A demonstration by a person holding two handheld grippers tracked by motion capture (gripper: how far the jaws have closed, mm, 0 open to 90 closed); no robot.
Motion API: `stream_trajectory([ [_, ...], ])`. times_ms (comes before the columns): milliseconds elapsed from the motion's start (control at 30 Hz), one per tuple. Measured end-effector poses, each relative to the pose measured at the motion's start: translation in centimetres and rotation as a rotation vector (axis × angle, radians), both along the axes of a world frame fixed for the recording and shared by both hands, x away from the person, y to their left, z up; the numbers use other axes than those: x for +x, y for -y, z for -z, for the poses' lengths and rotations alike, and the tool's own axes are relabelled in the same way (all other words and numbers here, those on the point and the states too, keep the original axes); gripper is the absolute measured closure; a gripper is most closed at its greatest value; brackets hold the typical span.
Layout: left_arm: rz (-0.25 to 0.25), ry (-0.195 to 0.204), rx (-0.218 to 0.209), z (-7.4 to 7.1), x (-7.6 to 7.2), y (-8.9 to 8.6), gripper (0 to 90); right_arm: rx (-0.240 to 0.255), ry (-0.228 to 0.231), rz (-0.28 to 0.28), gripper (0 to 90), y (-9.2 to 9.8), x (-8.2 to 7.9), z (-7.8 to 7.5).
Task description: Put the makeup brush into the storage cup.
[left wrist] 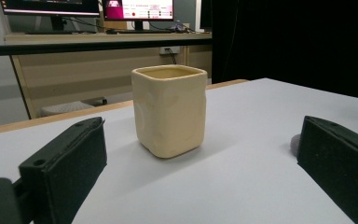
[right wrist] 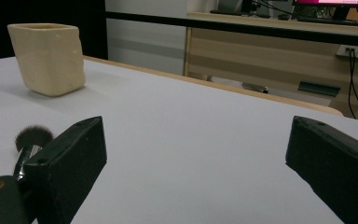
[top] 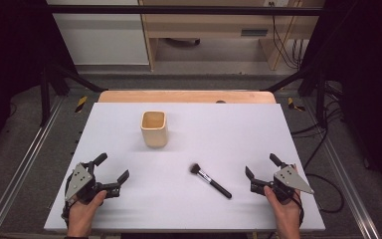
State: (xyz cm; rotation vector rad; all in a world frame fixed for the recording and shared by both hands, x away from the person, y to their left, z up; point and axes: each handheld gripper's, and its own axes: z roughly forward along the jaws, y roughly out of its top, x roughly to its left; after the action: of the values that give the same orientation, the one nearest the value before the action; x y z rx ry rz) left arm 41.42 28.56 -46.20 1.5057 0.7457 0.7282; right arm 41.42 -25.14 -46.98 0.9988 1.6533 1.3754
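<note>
At the left of the high view we see our left claw (top: 113, 168) low over the white desk (top: 238, 124), near its front left corner, with its jaws spread wide and nothing between them. In the left gripper view those two black jaws frame a cream, squarish cup (left wrist: 169, 109) that stands upright and well ahead of them, untouched. From above, the cup (top: 154, 129) sits left of the desk's middle and towards the far edge. To the right of it, and nearer to us, a makeup brush (top: 210, 180) lies flat, its dark bristle head pointing up-left and its black handle running down-right. Just beyond the handle's end is our right claw (top: 261, 167), also gaping and empty, close to the brush but apart from it. In the right gripper view the brush head (right wrist: 32, 136) peeps out beside the left jaw; the handle is hidden there, so we cannot judge how near it lies
</note>
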Motion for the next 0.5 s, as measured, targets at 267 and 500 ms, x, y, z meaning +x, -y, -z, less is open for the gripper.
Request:
stream_trajectory([
  [267, 0.003, 0.000, 0.009, 0.02, -0.10, 0.21, 1.2, -0.001, -0.022, -0.012, 5.9, -0.08, -0.29, 0.15],
  [500, -0.001, 0.000, 0.019, -0.01, -0.21, 0.31, 1.1, -0.003, -0.064, -0.005, 5.1, -0.31, -0.40, 0.38],
])
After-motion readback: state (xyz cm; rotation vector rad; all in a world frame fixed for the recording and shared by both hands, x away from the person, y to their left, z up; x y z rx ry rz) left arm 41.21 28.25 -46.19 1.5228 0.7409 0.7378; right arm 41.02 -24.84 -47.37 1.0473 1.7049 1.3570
